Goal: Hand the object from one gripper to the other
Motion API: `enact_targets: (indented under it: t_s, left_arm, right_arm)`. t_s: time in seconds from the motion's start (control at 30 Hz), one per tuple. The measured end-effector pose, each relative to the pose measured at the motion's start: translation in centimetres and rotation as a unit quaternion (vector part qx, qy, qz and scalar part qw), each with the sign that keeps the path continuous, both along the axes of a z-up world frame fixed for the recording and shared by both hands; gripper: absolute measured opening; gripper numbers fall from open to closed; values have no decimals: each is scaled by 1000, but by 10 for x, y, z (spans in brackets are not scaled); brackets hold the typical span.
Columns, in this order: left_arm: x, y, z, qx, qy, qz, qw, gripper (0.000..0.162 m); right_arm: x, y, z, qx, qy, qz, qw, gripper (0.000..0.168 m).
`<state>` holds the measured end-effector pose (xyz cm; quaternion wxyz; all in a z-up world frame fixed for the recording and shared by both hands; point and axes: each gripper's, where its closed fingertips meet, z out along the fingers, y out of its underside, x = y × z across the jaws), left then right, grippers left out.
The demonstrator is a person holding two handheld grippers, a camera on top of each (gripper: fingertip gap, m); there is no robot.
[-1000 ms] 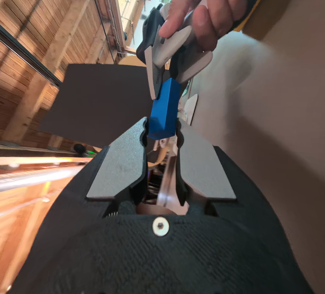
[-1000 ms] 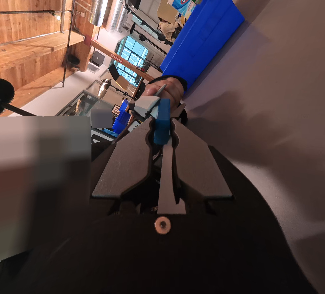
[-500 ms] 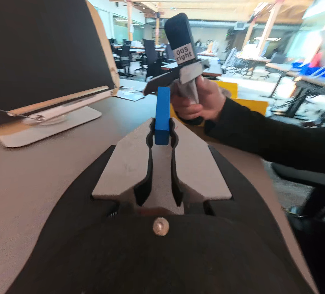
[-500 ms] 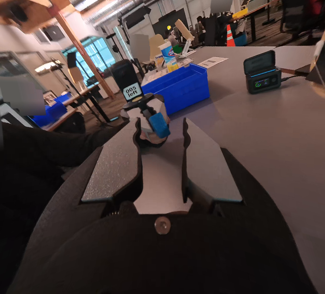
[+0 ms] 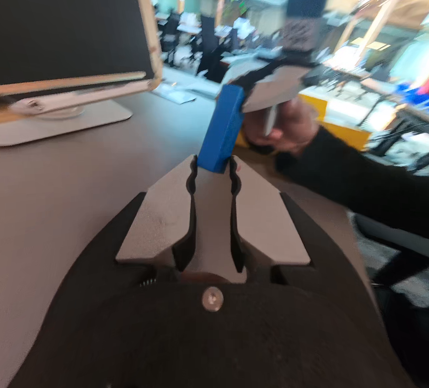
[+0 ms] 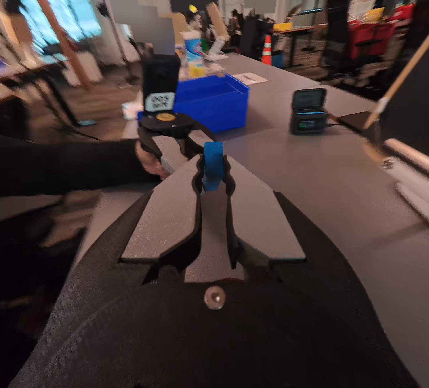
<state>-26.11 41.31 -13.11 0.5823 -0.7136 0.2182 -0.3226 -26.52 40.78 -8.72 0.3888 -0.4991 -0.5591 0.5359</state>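
Blue and blocky, the rectangular plastic bar (image 5: pixel 221 129) bridges your two grippers above the grey table (image 5: pixel 81 179), each taking an opposite end so one can likely let go safely. Your left gripper (image 5: pixel 213 164) has its fingers narrowed onto the bar's lower end; your right gripper (image 6: pixel 212 173) pinches its upper end between nearly closed fingertips.

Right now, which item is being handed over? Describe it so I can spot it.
Above the grey table, between the two tools, is a blue block. It is a small rectangular bar held at both ends, unlike the far bigger open blue bin resting on the table behind.
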Motion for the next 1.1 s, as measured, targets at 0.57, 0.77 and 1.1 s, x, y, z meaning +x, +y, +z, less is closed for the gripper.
enact_targets:
  t_s: [0.57,0.77,1.1]
  left_arm:
    - [-34,10,2,-195,-265,-28,944,27]
    - [-28,5,14,-233,-363,-89,898,35]
    - [-12,-4,4,-224,-296,-105,923,27]
  right_arm:
    - [-5,10,-14,620,-33,-202,757,12]
    - [-9,-5,-24,709,-18,-186,681,12]
    - [-20,-29,-38,731,-6,-147,666,12]
